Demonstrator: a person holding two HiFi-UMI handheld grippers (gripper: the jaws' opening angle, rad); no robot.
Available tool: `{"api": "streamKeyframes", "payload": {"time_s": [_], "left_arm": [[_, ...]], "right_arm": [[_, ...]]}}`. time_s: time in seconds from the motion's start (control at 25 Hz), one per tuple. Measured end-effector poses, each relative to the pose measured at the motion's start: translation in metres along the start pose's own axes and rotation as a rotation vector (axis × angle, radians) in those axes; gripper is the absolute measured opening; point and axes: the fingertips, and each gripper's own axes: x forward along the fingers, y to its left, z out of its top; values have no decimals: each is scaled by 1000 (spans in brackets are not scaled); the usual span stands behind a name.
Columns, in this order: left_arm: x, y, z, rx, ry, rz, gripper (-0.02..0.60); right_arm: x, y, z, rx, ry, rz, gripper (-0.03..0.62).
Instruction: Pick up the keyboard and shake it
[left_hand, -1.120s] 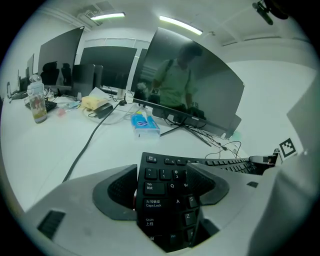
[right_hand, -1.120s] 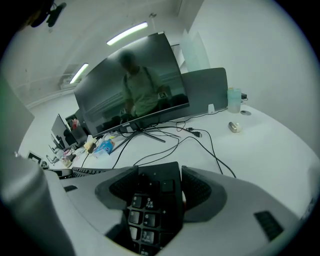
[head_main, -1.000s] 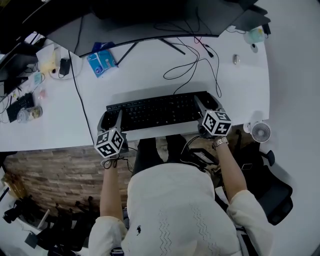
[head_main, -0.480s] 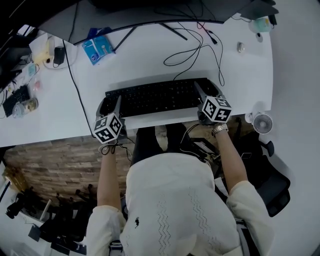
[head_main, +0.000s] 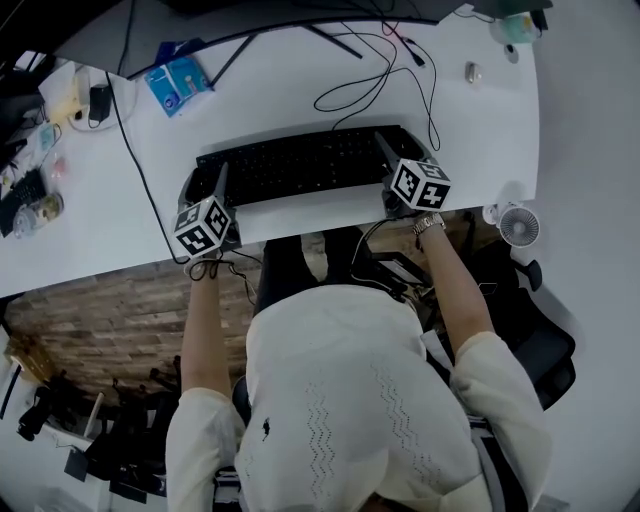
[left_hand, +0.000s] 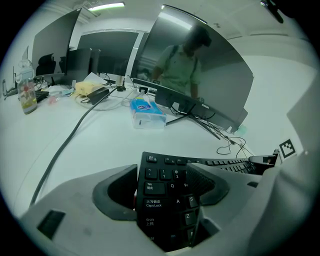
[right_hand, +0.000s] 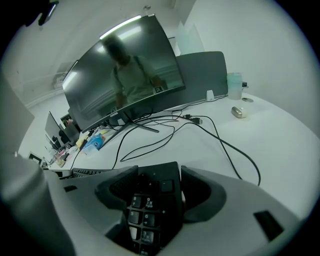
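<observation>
While the black keyboard (head_main: 300, 165) is lying along the front edge of the white desk (head_main: 480, 120), the left gripper (head_main: 205, 188) is clamping its left end. In the left gripper view the jaws are pressing on the block of keys around Caps Lock. The right gripper (head_main: 405, 155) is gripping the opposite end in the same way, its jaws closing over the number pad. Whether the board is already riding clear of the desk cannot be told.

The step in hand appears to be the lift. It is probably best done by raising both ends together and keeping the board level. That way neither end is levering out of its jaws. Short, even shakes are likely to be safer than wide swings. Loose black cables (head_main: 380, 80) are trailing just behind the board, and one may be tethering it, so slack is worth watching.

Legible writing, left to right: the key caps are reading "Tab", "Caps Lock" and "Shift", each with small Chinese characters beneath, beside 1, 2, Q, W, A, S and Z. Print on the blue tissue pack (left_hand: 147, 111) and the small badge on the curved monitor (right_hand: 125, 80) are proving too small to read.
</observation>
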Motion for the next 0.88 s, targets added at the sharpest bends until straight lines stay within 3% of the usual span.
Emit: {"api": "streamKeyframes", "payload": {"time_s": [0.88], "left_arm": [[22,4,10,12,-42,6,296]], "right_arm": [[27,-6,11,-11,-62,23,259]]}}
